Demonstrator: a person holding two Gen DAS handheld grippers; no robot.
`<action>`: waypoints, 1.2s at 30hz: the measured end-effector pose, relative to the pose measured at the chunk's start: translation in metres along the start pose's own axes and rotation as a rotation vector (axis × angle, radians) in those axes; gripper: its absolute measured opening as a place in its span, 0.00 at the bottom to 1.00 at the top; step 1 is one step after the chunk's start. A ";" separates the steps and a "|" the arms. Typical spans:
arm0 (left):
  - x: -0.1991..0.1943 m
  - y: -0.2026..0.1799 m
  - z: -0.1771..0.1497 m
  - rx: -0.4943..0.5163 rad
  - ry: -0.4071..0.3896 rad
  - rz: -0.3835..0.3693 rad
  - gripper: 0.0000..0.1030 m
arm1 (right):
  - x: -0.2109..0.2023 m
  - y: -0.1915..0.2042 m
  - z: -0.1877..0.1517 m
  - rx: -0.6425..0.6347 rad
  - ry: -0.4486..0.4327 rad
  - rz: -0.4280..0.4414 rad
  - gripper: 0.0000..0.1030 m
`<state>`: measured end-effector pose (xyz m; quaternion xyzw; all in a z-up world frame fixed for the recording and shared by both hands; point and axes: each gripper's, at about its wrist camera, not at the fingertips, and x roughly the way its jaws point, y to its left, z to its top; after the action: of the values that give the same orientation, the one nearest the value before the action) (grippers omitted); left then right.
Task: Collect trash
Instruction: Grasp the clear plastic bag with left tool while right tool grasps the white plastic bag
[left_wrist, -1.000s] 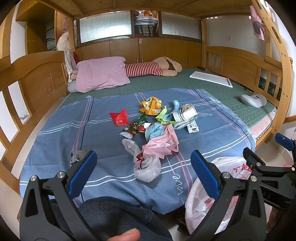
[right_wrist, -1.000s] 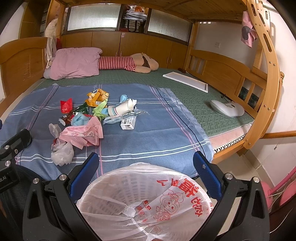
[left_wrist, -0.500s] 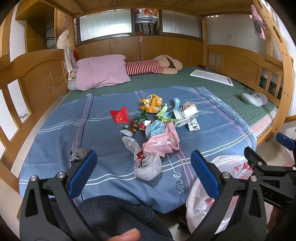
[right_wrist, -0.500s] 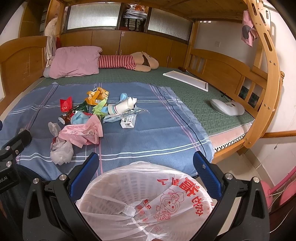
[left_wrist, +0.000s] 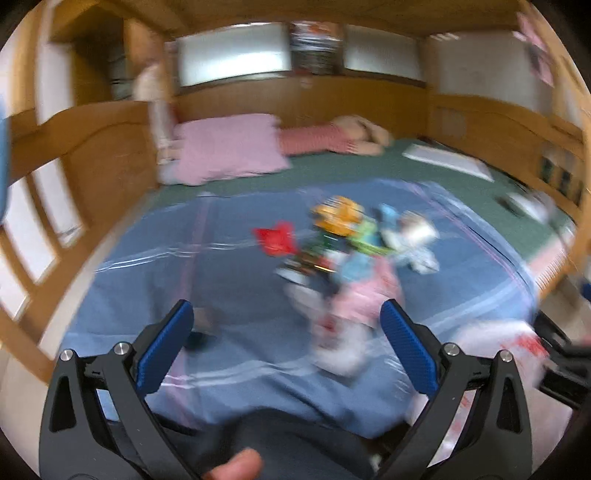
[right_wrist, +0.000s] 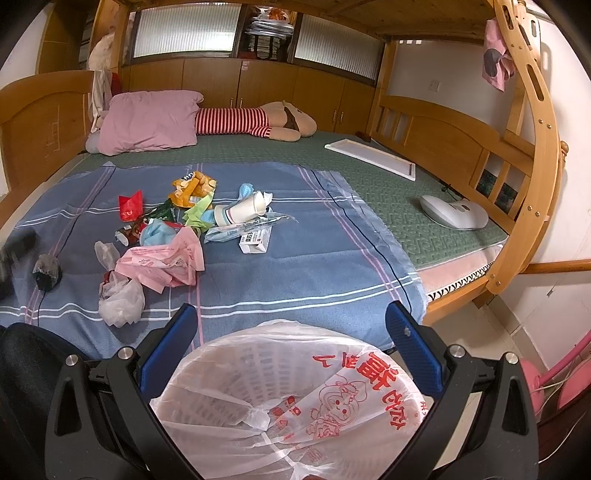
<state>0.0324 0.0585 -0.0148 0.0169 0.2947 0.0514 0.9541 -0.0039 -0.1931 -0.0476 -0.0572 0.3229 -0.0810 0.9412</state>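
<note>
Blue bedsheet (right_wrist: 303, 266) strewn with trash pile (right_wrist: 177, 225), lined bin (right_wrist: 291, 398) below, left gripper (left_wrist: 286, 328) and right gripper (right_wrist: 291, 332) both spread, empty.

Pink pillow (right_wrist: 147, 122) at bed head, striped plush toy (right_wrist: 255, 122) lying beside it. White flat board (right_wrist: 371, 158) on green mat (right_wrist: 369, 192). White handheld appliance (right_wrist: 454, 212) near wooden side rail (right_wrist: 443, 144).

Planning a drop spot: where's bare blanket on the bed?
Free: blanket right of the box, and the near strip before the bin. Crowded: trash pile left of centre.
</note>
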 end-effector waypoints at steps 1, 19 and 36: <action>0.009 0.019 0.004 -0.056 0.030 -0.011 0.98 | 0.001 -0.001 0.000 0.003 0.001 -0.001 0.97; 0.217 0.165 -0.037 -0.554 0.600 -0.128 0.90 | 0.083 0.083 0.027 -0.028 0.271 0.422 0.97; 0.224 0.167 -0.040 -0.604 0.600 -0.215 0.68 | 0.136 0.180 0.011 -0.131 0.451 0.557 0.35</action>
<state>0.1790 0.2490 -0.1635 -0.3094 0.5307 0.0381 0.7881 0.1296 -0.0421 -0.1493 -0.0078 0.5299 0.1889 0.8267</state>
